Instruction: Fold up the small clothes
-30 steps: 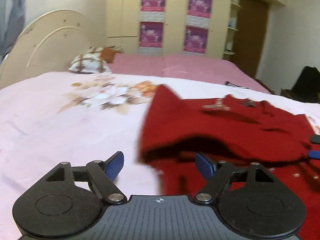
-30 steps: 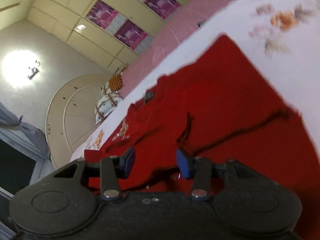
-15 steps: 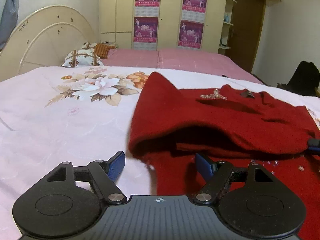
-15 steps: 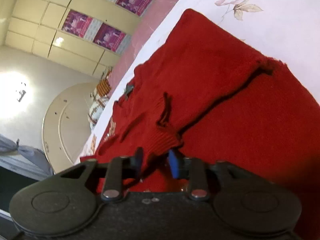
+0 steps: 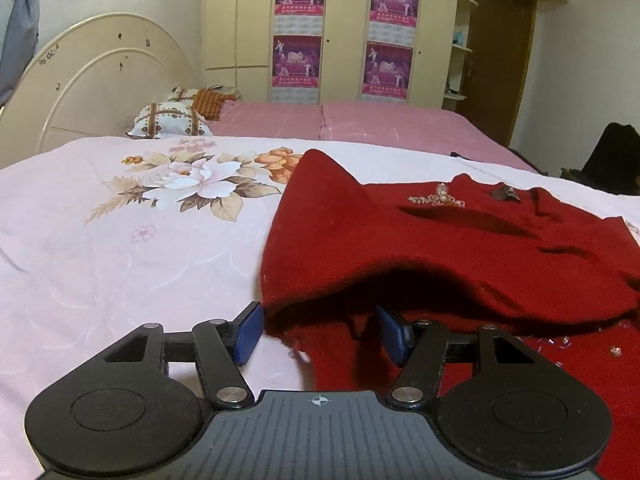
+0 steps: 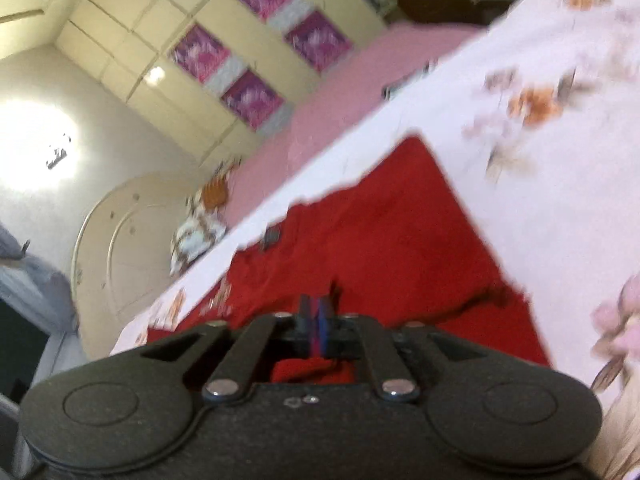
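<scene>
since the earlier frames the right gripper (image 6: 316, 330) has brought its fingers together on a bunch of the red sweater (image 6: 384, 248), where a second ago they stood apart over the cloth, and its view has swung and blurred; the left gripper (image 5: 320, 334) has edged closer to the near folded edge of the garment. now the left gripper's blue fingers (image 5: 250, 332) are wide apart, low over the bed (image 5: 120, 248), with the near left corner of the red sweater (image 5: 400, 240) lying between them; whether either pad touches the cloth cannot be told. the sweater lies on the right part of the pale pink floral bedsheet, its upper layer folded over the lower one so that a dark shadowed gap shows under the fold. a beaded brooch (image 5: 438, 198) sits on the far part of the upper layer, and small clear beads (image 5: 560, 344) dot the lower layer at the near right. in the right wrist view the blue pads are pressed together with a strip of red cloth pinched between them and more red fabric bunched just behind them. far off to the left stand a cream headboard (image 5: 100, 92) and a patterned pillow (image 5: 170, 122), and behind the bed a cream wardrobe (image 5: 344, 28) carries four purple posters.
</scene>
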`<state>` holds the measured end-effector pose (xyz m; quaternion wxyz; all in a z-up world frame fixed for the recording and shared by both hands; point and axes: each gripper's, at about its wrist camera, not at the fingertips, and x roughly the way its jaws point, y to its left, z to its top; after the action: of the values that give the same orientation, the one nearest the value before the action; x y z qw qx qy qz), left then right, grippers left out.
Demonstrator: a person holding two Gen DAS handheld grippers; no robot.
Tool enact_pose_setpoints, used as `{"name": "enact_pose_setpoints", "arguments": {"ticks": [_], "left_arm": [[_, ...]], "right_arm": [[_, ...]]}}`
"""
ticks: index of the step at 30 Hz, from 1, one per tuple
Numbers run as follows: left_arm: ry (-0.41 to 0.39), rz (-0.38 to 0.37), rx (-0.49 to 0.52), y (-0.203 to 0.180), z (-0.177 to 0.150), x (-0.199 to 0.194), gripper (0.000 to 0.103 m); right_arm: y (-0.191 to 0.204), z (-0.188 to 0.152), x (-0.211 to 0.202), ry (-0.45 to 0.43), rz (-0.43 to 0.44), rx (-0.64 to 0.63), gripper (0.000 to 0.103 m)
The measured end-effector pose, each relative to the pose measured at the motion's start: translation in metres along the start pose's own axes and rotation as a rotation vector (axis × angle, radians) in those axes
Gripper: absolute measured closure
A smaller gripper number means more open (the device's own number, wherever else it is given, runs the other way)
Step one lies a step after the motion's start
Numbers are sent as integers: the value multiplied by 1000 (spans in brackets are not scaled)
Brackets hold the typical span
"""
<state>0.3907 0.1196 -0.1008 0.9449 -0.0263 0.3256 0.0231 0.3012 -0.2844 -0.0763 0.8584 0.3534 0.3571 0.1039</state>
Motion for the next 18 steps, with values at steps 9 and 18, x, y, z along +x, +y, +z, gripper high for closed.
{"name": "enact_pose_setpoints", "arguments": {"ticks": [9,18], "left_arm": [[23,2,-15,1,-6,1,42],[24,4,-27,1,-7,2,42]], "right_arm": [[-17,-21,37,112,70,264,73],[9,-17,20,-15,44,97,98]]}}
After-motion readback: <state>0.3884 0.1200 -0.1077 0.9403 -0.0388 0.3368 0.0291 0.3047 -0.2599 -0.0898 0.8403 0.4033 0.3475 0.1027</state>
